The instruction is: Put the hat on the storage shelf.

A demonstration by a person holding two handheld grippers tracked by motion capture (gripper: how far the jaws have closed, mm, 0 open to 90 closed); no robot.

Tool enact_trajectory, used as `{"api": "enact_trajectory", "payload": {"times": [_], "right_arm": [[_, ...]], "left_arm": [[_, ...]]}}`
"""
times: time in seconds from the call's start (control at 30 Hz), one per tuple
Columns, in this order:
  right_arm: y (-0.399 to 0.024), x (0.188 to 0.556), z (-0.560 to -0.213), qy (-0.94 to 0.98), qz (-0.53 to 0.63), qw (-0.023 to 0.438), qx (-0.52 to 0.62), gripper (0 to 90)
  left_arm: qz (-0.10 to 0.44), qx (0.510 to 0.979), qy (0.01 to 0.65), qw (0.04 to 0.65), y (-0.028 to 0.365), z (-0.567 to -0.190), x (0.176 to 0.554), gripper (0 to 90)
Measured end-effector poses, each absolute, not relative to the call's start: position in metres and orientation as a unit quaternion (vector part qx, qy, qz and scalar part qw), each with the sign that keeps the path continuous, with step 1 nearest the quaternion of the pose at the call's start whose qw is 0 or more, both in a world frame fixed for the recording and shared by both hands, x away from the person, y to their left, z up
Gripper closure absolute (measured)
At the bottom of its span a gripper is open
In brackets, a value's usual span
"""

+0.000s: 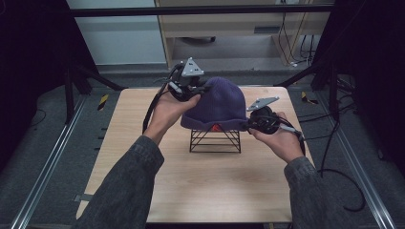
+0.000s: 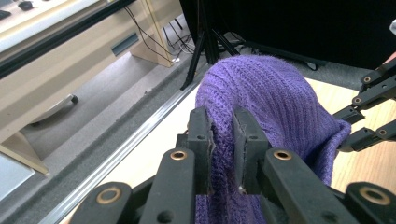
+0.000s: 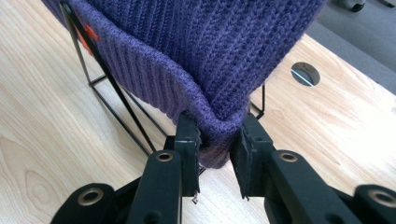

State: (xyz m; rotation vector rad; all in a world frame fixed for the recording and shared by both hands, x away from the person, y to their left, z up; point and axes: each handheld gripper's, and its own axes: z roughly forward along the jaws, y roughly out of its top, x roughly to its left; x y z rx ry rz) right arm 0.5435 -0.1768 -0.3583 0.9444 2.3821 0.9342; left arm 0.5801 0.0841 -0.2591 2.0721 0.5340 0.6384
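Note:
A purple knitted beanie [image 1: 217, 104] sits over a black wire stand [image 1: 215, 141] in the middle of the wooden table. My left gripper [image 1: 190, 88] is at the hat's upper left side, shut on a fold of the knit; in the left gripper view the beanie [image 2: 275, 107] is pinched between the jaws of the left gripper [image 2: 223, 135]. My right gripper [image 1: 249, 124] is at the hat's lower right, shut on the folded brim [image 3: 205, 116], as the right gripper [image 3: 215, 140] view shows. A small orange tag [image 3: 90, 35] is on the brim.
The wooden table [image 1: 200, 191] stands on a grey floor with metal rails at both sides. A round cable hole [image 3: 305, 73] is in the tabletop near the hat. Tripod legs and a beige cabinet [image 1: 239, 28] stand behind the table.

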Motion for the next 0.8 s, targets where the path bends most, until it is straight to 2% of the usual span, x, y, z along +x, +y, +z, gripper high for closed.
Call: {"api": "enact_trajectory", "payload": {"times": [0.8], "right_arm": [[-0.177,0.545,-0.387,0.859,0.324,0.191,0.349,72.7]], "left_arm": [[0.236,0.842,0.216,0.435,0.085,-0.288,0.578,78.0]]}}
